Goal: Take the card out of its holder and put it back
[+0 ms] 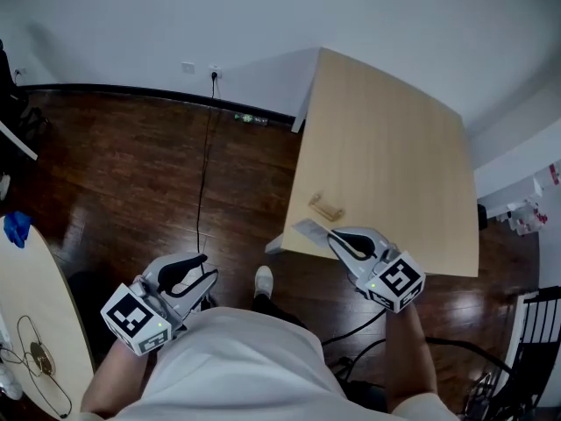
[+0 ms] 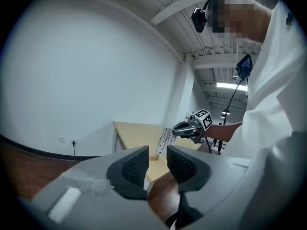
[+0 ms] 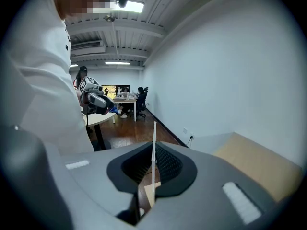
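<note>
One thin white card [image 1: 308, 230], one tan, maybe wooden, holder [image 1: 326, 207].
My right claw [image 1: 337, 238] pinches the card; my left claw [image 1: 188, 270] gapes.

Open-plan office, by the look of it. Dark wood floor [image 1: 131, 174], plain white walls [image 1: 175, 16], black skirting [image 1: 131, 90]. A wall socket [image 1: 215, 71] fed a black cable [image 1: 203, 165] that ran across the floor. A pale wooden table [image 1: 386, 147] stood with one corner near the wall. At the far end, people [image 3: 140, 91] sat at desks [image 3: 125, 99] with an office chair [image 3: 142, 102]. The ceiling beams [image 2: 192, 1] were exposed and the strip lights [image 3: 134, 6] were lit.
</note>
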### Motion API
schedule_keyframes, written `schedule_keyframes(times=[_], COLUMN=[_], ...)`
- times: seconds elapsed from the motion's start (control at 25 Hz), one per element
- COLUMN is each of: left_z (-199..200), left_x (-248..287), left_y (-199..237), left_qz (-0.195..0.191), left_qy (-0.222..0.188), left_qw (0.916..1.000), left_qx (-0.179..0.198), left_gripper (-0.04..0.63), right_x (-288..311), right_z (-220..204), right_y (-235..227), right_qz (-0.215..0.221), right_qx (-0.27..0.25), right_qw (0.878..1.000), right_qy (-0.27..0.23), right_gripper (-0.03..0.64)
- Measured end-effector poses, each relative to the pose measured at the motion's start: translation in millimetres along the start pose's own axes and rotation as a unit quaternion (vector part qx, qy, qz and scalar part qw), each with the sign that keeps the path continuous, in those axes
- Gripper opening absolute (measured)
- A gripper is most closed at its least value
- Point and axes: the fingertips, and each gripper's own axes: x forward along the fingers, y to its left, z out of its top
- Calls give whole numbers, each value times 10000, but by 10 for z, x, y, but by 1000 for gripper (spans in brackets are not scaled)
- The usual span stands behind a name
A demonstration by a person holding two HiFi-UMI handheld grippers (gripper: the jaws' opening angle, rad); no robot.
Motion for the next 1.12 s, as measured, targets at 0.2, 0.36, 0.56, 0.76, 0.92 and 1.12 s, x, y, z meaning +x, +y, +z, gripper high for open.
schedule_keyframes(times=[0.2, 0.36, 0.56, 0.76, 0.92, 1.12], left_z=[126, 231, 314, 318, 334, 318], left_x=[367, 648, 868, 971, 1057, 1120], left_y=[0, 47, 92, 111, 144, 179], left_qz=[-42, 33, 129, 211, 274, 308], left_qy=[49, 91, 131, 217, 267, 303], left_qw=[10000, 10000, 9998, 9995, 9993, 9990], left_qx=[18, 24, 9, -8, -22, -59], left_gripper=[124, 124, 124, 124, 124, 124], right_x=[4, 44, 127, 202, 258, 313], right_z=[-217, -364, -570, -731, -836, -944], right_y=[-534, -895, -1179, -1313, -1402, -1428], right_qz=[-61, -45, -5, 79, 159, 252], right_qx=[36, 74, 112, 196, 247, 265], right_qw=[10000, 9999, 9997, 9995, 9991, 9987], right_qy=[63, 89, 198, 253, 294, 356], right_gripper=[20, 20, 20, 20, 20, 20])
